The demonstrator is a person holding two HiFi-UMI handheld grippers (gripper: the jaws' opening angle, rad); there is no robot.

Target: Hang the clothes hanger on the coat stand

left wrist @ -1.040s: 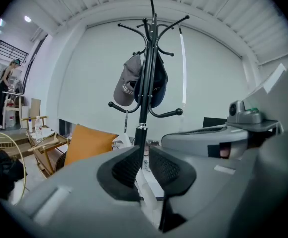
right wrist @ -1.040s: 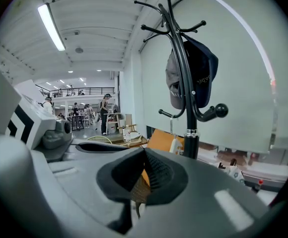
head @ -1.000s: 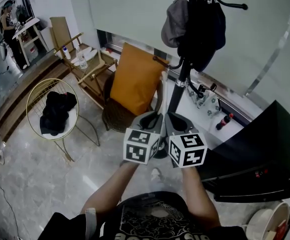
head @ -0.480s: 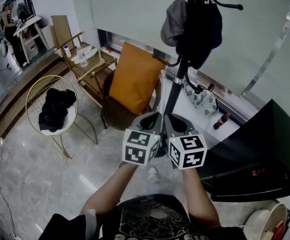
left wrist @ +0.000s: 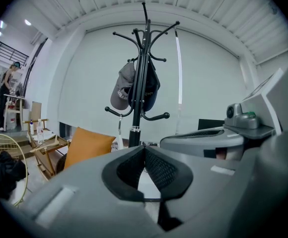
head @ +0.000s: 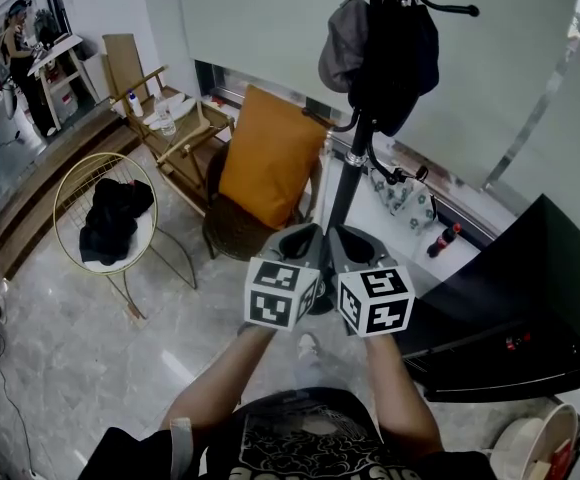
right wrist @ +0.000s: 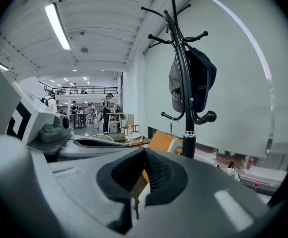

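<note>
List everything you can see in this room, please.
Tall black metal coat stand: one, black, centre, ahead of both grippers.
Grey fabric cap: one, grey, hanging on the stand.
Dark fabric garment: one, black, hanging beside the cap.
Orange square cushion: one, orange, on a brown chair left of the stand.
Round gold wire chair: one, gold, far left, holding black clothing.
Red-capped dark bottle: one, right of the stand's base.
Left gripper: one, grey, shut, empty.
Right gripper: one, grey, shut, empty.

Nothing can be read; the pale lettering on the hanging cap [left wrist: 122, 90] is too blurred.
</note>
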